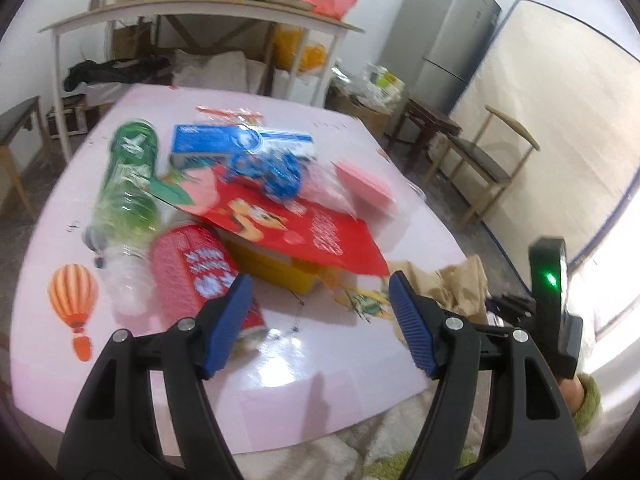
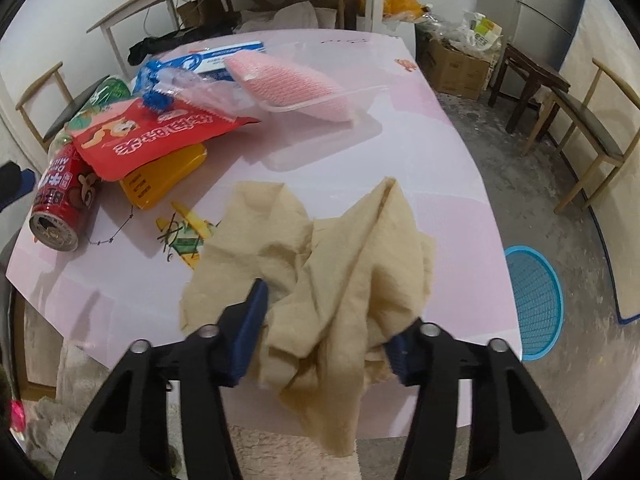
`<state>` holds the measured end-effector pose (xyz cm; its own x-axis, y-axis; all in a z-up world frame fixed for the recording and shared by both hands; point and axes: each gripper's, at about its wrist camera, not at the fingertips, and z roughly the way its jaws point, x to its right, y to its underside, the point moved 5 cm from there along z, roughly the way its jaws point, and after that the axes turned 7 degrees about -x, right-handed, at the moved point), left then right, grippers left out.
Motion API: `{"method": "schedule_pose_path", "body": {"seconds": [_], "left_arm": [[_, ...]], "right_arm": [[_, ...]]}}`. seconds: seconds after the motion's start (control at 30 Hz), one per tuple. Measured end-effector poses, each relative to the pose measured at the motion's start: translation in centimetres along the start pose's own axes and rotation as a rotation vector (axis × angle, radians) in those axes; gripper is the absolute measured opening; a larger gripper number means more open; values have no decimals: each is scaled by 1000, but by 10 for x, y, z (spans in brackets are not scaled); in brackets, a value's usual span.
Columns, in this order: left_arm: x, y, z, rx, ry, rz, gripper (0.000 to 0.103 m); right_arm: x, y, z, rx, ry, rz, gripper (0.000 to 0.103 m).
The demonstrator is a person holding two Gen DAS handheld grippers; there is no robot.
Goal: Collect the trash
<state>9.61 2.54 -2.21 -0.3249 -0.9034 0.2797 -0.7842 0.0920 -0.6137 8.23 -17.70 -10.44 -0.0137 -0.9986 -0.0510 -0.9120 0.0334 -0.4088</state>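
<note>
A heap of trash lies on the pink table (image 1: 304, 364): a green plastic bottle (image 1: 128, 184), a red can (image 1: 192, 268) on its side, a red snack bag (image 1: 296, 228) over a yellow box (image 1: 272, 268), a blue and white box (image 1: 240, 140) and a pink sponge in clear wrap (image 2: 288, 88). My left gripper (image 1: 318, 292) hovers open over the near side of the heap, nothing between its fingers. My right gripper (image 2: 328, 320) is shut on a crumpled beige paper (image 2: 328, 248) at the table's near edge, the paper bunched between both pads.
A blue mesh basket (image 2: 536, 304) stands on the floor right of the table. Wooden chairs (image 2: 592, 132) and a cardboard box (image 2: 456, 68) stand further right. A shelf table (image 1: 200, 16) with jars and a red bag is behind.
</note>
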Motion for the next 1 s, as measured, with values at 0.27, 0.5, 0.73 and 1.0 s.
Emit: {"method": "schedule_pose_path", "body": {"seconds": [0.27,0.5,0.73,1.0], "left_arm": [[-15,-13,-16,37,-131,-25,67],[-23,-21,-18,19,-175,-54,80],[-39,-31,-29,22,-201,-120,89],[-56,-41,-36,7,-188,-194,94]], "right_arm": [[26,-2,-1,0,-83,97,14],[40,-6,-7,33,-163,166,11],[46,-17,-19,93,-236,177,11],[48,-28,-15,91,-308,159,11]]}}
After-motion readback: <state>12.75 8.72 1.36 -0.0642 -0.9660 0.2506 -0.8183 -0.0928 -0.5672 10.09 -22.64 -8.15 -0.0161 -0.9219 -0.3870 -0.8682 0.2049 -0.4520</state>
